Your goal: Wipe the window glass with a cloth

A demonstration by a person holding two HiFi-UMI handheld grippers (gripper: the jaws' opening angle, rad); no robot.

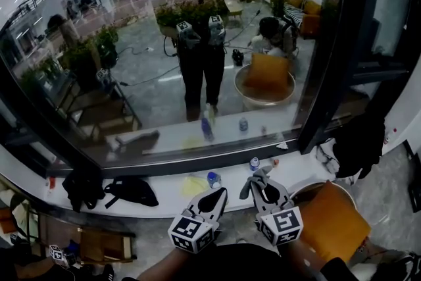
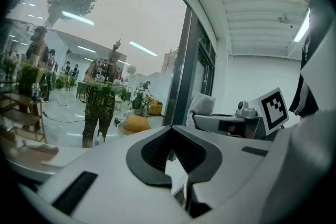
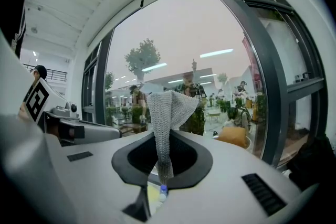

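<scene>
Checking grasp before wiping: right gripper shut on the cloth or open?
Shut. The right gripper pinches the grey cloth, which stands up between its jaws.

The cloth [image 3: 167, 113] is pale grey in a fine knitted mesh. The left gripper [image 1: 217, 196] and the right gripper [image 1: 261, 179] are white with black jaw pads and black-and-white square markers [image 1: 193, 231]. The window frame [image 1: 332, 69] is black and the sill [image 1: 297, 168] white, with black bags [image 1: 131, 189] toward its left end, a yellow rag [image 1: 195, 185] mid-sill, and an orange cushion [image 1: 329, 220] below its right end
</scene>
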